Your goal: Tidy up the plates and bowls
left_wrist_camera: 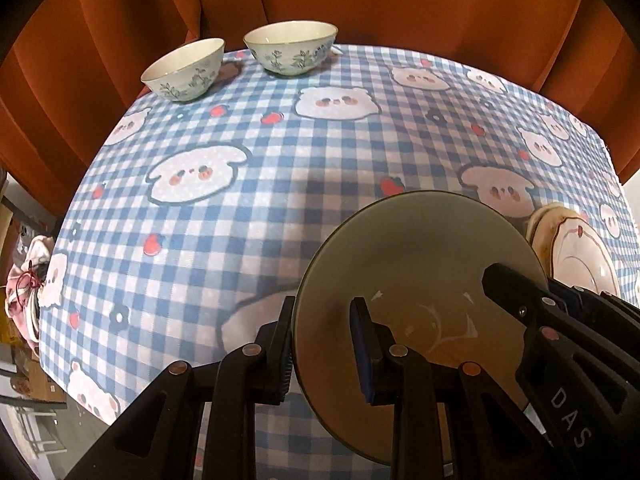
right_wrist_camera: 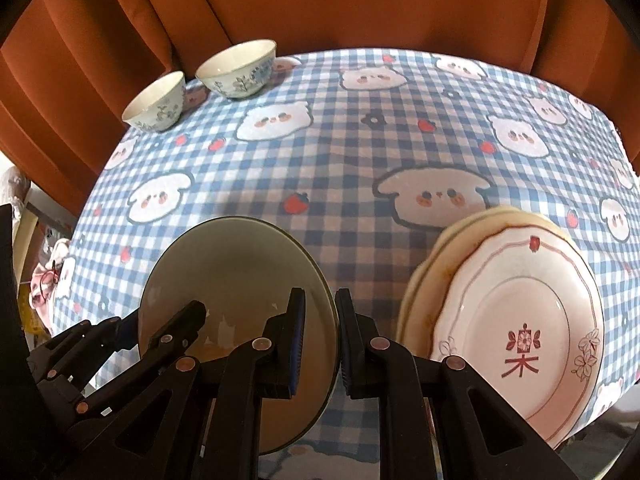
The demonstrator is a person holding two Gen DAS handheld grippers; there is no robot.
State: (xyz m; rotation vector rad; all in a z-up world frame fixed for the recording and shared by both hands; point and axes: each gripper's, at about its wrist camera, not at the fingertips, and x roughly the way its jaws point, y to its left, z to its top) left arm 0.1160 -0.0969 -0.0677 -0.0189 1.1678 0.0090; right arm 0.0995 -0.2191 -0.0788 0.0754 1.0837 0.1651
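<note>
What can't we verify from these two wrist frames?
- Bowl: the near rim and underside are hidden by the left gripper and the right gripper, both views.
- Plate stack: the count is unclear; the top plate covers the rest in the right view, and the stack is mostly blocked in the left view.
- Two floral bowls: the insides are not fully visible.

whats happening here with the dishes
A person is carrying one large greenish bowl with both tools at once: the left tool is clamped on its left rim and the right tool on its right rim, holding it just above the checked tablecloth. A stack of plates with a red-patterned one on top sits right beside it. Two small floral bowls stand apart at the far left corner.
</note>
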